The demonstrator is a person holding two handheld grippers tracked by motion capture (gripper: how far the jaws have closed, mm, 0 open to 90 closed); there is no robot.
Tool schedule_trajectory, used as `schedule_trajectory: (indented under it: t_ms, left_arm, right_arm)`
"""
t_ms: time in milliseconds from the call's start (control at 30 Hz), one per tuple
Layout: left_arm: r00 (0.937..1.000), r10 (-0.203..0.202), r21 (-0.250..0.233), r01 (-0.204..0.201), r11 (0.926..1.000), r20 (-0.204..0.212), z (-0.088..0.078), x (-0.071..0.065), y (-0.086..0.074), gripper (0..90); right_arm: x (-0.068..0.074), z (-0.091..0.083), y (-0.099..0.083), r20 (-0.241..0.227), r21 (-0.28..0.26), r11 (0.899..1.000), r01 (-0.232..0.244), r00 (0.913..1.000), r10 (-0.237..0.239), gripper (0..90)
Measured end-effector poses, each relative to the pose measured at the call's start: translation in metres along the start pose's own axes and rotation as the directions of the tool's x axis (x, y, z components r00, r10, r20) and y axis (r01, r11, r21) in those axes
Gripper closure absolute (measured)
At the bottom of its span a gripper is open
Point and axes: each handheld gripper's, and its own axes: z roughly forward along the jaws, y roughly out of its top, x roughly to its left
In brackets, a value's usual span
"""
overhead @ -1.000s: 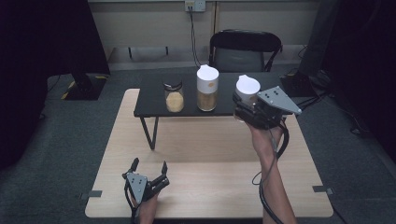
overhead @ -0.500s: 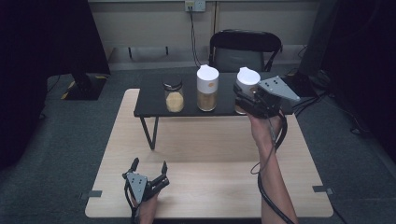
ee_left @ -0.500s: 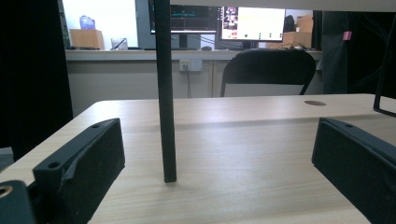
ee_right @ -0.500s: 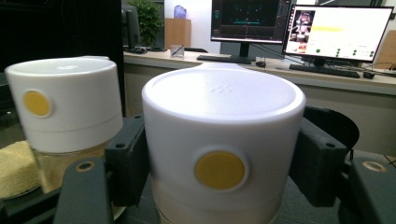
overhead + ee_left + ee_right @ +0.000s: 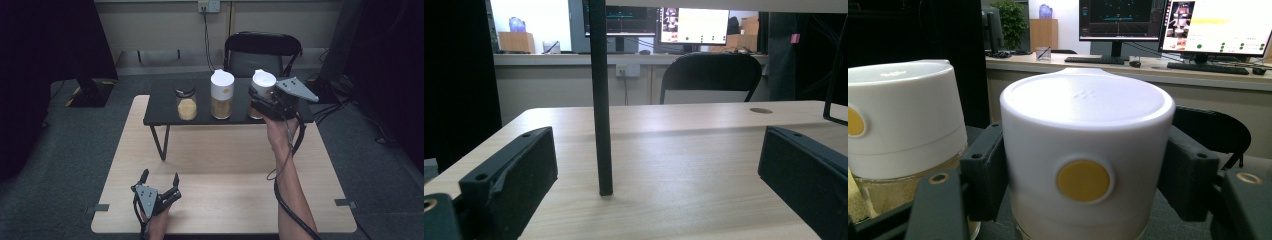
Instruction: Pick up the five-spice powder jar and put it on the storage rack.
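A white-lidded jar (image 5: 263, 90) is clamped between the jaws of the right gripper (image 5: 264, 102) at the right end of the black shelf (image 5: 160, 107) that stands on the far part of the counter (image 5: 225, 165). In the right gripper view the jaws are seen pressed against both sides of the lid (image 5: 1087, 145), with its yellow button (image 5: 1083, 180) turned toward the camera. The jar is held upright, its long axis vertical, and it is judged to be in the course of being placed on the shelf just to the right of a taller white-lidded jar (image 5: 222, 95); whether its base already rests there cannot be told.

For a good placement the jar should be kept plumb, lowered until its base is fully seated, and kept out of contact with the neighbouring jar; the grip should be loosened only once the weight is carried by the shelf, and the gripper then drawn straight back toward the near side. A smaller dark-lidded jar (image 5: 186, 103) stands farther left.

The left gripper (image 5: 160, 184) lies at the near left of the counter, its jaws spread wide and empty, pointed at a shelf leg (image 5: 601, 100)
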Motion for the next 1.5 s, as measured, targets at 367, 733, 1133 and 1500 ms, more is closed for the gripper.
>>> schedule_trajectory:
  t_ms: [367, 733, 1133, 1500]
  left_arm:
    - [1.0, 0.0, 0.0, 0.0, 1.0, 0.0, 0.0, 0.0, 0.0, 1.9]
    - [1.0, 0.0, 0.0, 0.0, 1.0, 0.0, 0.0, 0.0, 0.0, 1.8]
    - [1.0, 0.0, 0.0, 0.0, 1.0, 0.0, 0.0, 0.0, 0.0, 1.9]
    - [1.0, 0.0, 0.0, 0.0, 1.0, 0.0, 0.0, 0.0, 0.0, 1.9]
  right_arm:
    - [0.0013, 0.0013, -0.0006, 0.0, 0.0, 1.0, 0.014, 0.9999, -0.014, 30.1]
    - [0.0021, 0.0008, -0.0013, 0.005, -0.004, 1.0, 0.009, 0.9999, -0.009, 29.8]
    - [0.0017, 0.0006, 0.0003, 0.001, -0.003, 1.0, -0.004, 1.0, 0.004, 20.0]
    - [0.0044, 0.0008, 0.0011, 0.063, -0.046, 0.999, 0.012, 0.998, -0.009, 0.0]
